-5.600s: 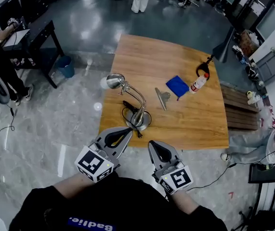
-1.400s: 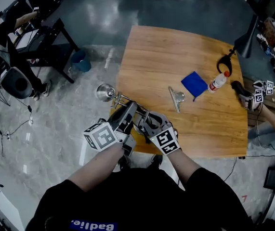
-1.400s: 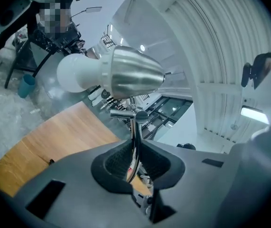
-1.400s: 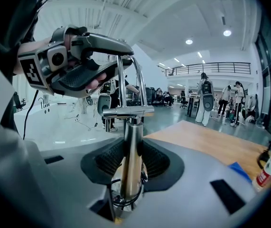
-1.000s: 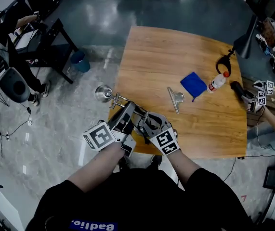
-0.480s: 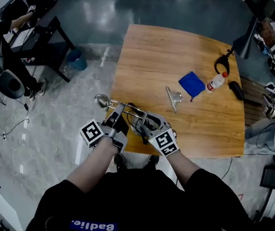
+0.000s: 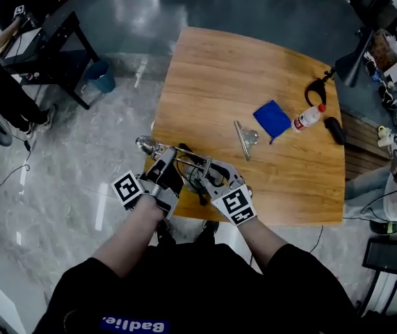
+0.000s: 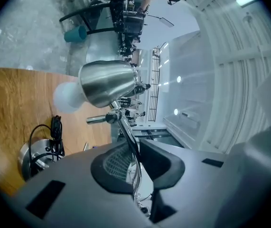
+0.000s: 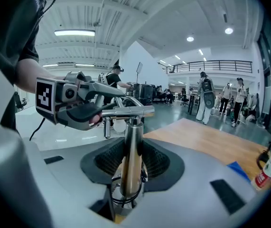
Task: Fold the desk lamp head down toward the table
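The lamp [image 7: 147, 144] stands at the 7 o'clock corner of the tabletop [image 7: 254, 61] in the head view, reaching toward 9 o'clock at the edge. Its shiny head [image 8: 107, 82] lies about level, bulb end toward 9 o'clock in the left gripper view. The left tool [image 8: 134, 161] is closed on the thin upper arm [image 8: 124, 127] just behind that head. The right tool [image 9: 131, 167] grips the upright post [image 9: 131, 146] above the round base [image 8: 31, 159]. A blue cloth [image 7: 271, 117] and a bottle [image 7: 306, 119] lie well apart toward 2 o'clock
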`<state>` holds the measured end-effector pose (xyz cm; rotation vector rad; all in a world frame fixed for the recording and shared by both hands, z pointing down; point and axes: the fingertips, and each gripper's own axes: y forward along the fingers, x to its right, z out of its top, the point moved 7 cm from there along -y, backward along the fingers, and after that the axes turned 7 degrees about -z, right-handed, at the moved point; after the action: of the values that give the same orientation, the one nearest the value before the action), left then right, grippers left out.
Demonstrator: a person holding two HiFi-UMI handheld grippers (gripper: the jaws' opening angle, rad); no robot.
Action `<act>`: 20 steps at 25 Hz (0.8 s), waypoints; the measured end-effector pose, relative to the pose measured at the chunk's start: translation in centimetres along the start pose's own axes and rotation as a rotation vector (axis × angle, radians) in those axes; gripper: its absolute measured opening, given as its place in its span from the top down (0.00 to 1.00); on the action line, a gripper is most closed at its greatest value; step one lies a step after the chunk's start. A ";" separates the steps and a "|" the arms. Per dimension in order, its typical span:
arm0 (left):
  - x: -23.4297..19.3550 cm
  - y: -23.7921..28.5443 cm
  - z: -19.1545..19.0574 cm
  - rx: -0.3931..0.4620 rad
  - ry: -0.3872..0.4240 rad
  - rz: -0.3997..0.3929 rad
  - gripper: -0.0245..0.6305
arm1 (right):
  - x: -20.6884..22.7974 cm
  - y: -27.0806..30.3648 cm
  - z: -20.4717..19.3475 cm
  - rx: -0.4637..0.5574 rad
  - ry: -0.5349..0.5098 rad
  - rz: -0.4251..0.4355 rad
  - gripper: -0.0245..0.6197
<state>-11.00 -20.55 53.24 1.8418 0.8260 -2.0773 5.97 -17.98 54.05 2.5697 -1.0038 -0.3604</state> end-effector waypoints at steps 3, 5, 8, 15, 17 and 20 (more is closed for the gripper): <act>-0.5 -0.1 0.1 0.008 -0.046 -0.024 0.88 | -0.1 0.1 0.2 -0.009 0.000 -0.005 0.78; -0.7 -0.3 0.1 0.010 -0.066 -0.033 0.88 | -0.2 0.1 0.2 -0.014 0.001 -0.004 0.78; -1.5 -0.2 0.1 0.006 -0.092 -0.050 0.88 | -0.1 0.0 0.2 -0.020 -0.003 -0.008 0.78; -2.8 -0.4 0.1 0.009 -0.130 -0.084 0.86 | -0.2 0.2 0.3 -0.030 -0.016 -0.009 0.78; -3.2 -0.4 0.1 0.003 -0.142 -0.092 0.86 | -0.1 0.1 0.3 -0.030 -0.017 -0.012 0.78; -3.8 -0.4 -0.1 0.002 -0.177 -0.113 0.85 | -0.1 0.1 0.3 -0.033 -0.018 -0.014 0.78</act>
<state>-10.50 -20.89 57.05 1.6174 0.9000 -2.2703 5.72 -18.05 53.78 2.5497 -0.9785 -0.4016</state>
